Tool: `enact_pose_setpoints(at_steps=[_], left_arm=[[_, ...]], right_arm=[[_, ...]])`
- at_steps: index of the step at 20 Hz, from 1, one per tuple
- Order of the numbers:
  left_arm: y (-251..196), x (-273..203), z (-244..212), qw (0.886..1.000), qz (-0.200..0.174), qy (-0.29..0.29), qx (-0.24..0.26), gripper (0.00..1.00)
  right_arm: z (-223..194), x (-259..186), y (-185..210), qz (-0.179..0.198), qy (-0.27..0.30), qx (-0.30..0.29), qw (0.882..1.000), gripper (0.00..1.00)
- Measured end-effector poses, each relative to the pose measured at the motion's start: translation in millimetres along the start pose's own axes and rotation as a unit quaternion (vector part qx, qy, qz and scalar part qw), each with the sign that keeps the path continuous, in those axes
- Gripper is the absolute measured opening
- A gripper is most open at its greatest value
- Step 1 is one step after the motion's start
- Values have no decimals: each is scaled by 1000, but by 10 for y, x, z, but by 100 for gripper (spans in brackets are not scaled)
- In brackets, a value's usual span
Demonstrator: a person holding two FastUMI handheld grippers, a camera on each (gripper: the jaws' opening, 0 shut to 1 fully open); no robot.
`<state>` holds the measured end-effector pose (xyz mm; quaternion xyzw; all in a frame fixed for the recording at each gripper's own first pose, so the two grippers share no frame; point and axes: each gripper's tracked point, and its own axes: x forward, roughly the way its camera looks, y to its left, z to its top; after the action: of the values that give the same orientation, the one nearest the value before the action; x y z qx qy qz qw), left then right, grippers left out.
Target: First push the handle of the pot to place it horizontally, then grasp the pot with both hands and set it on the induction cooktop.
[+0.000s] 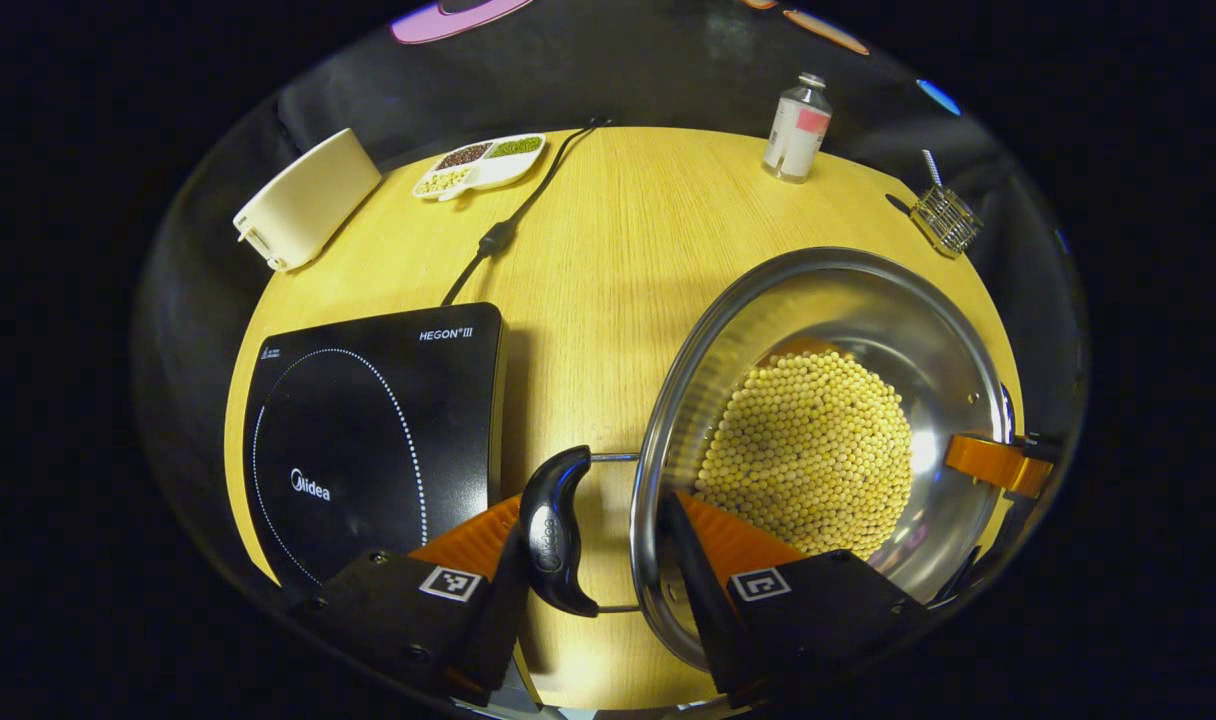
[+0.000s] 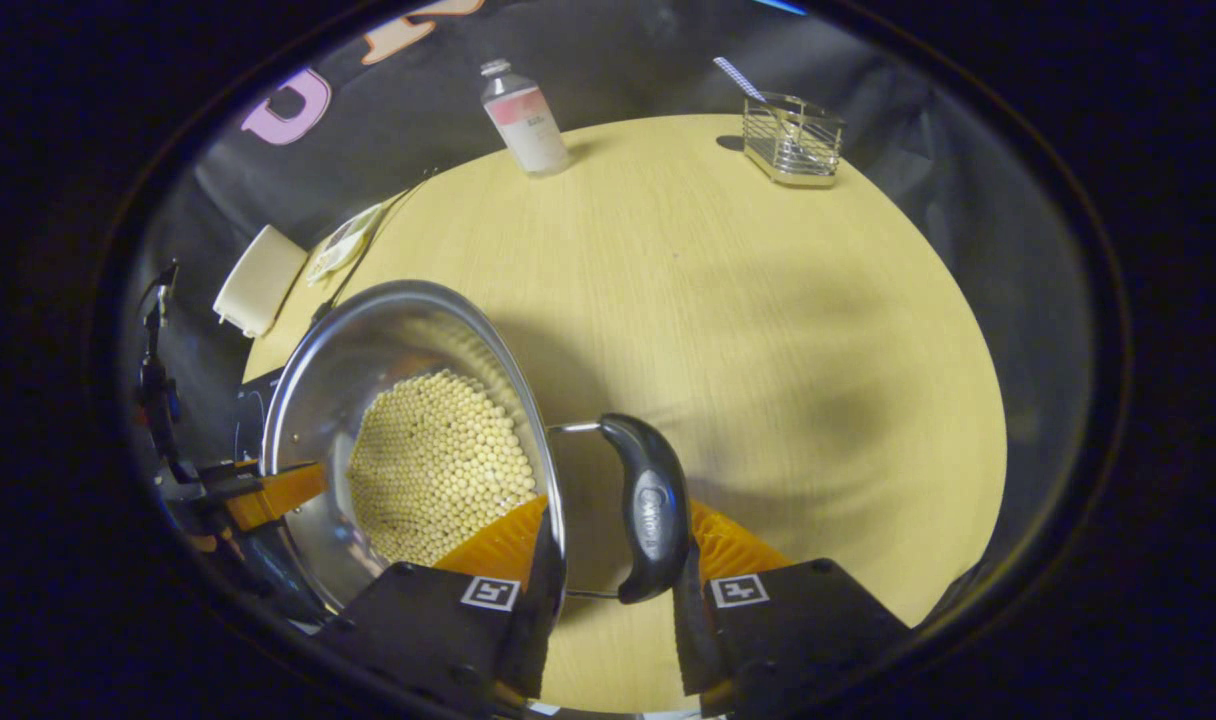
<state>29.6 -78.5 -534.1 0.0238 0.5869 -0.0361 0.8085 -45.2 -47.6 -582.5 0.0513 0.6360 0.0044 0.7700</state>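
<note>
A round pale wooden table [image 1: 618, 260] carries a black square induction cooktop [image 1: 368, 440] at lower left of the left gripper view, and a shiny steel pot [image 1: 868, 330] of yellow beans [image 1: 808, 460] sits just right of it, off the cooktop. The left gripper [image 1: 608, 570] straddles the pot's black left handle [image 1: 556, 530] with its 2 fingers spread, 1 inside the rim. In the right gripper view the right gripper [image 2: 608, 590] brackets the black right handle [image 2: 650, 505] at lower centre; whether either grips, I cannot tell.
</note>
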Motion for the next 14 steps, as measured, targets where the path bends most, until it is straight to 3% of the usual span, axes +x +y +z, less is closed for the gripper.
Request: enact_pose_setpoints(at_steps=[5,6,14], left_arm=[[-93,-98,-151,999,-14,4,-42,77],[-108,-122,-181,999,-16,4,-47,73],[-168,-274,-320,999,-12,-1,-35,72]], right_arm=[[-21,2,-25,8,0,-2,1000,49],[-29,10,-22,9,1,-4,1000,49],[1,-16,-22,10,-4,-4,1000,49]])
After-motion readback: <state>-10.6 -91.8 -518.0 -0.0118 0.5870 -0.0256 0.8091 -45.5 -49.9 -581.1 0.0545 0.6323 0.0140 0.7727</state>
